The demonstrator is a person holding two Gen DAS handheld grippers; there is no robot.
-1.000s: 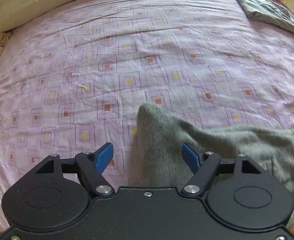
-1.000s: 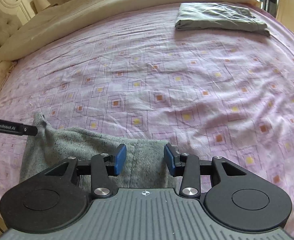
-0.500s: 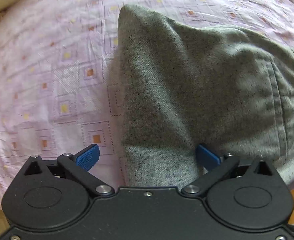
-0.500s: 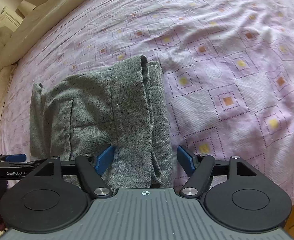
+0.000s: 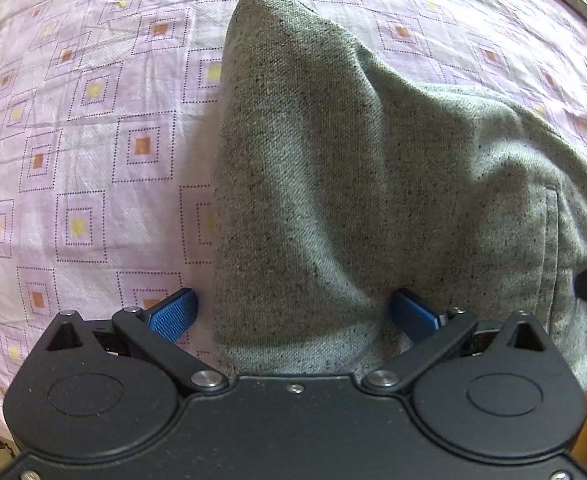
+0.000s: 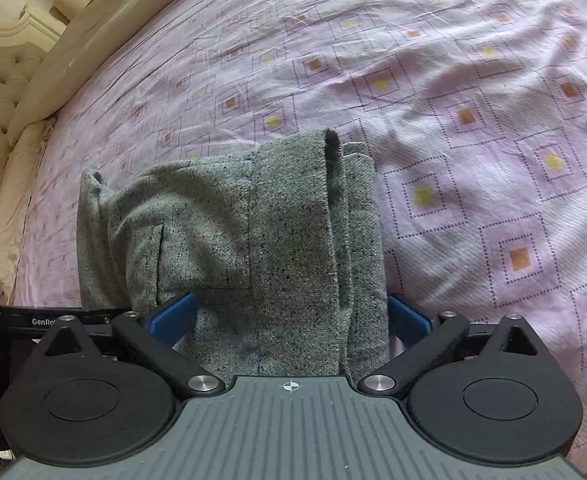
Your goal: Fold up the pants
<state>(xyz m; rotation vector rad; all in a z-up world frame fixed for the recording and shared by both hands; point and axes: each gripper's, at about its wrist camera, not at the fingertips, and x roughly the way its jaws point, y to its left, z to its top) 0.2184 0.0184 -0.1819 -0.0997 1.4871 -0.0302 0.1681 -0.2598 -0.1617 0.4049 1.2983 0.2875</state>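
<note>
Left gripper: you see a black body with two round discs, black link arms and silver pivot screws.
Left pads: they are blue with a fine grid texture.
Right gripper: your tool has the same black discs and links, but a grey ribbed plate in the middle.
Right marking: a small white crosshair sits on this plate.
Lettering: white "GenRo" stands on the black bar of the left gripper.

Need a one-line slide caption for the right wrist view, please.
Right gripper open astride the folded grey pants on the lilac patterned bedsheet.
</note>
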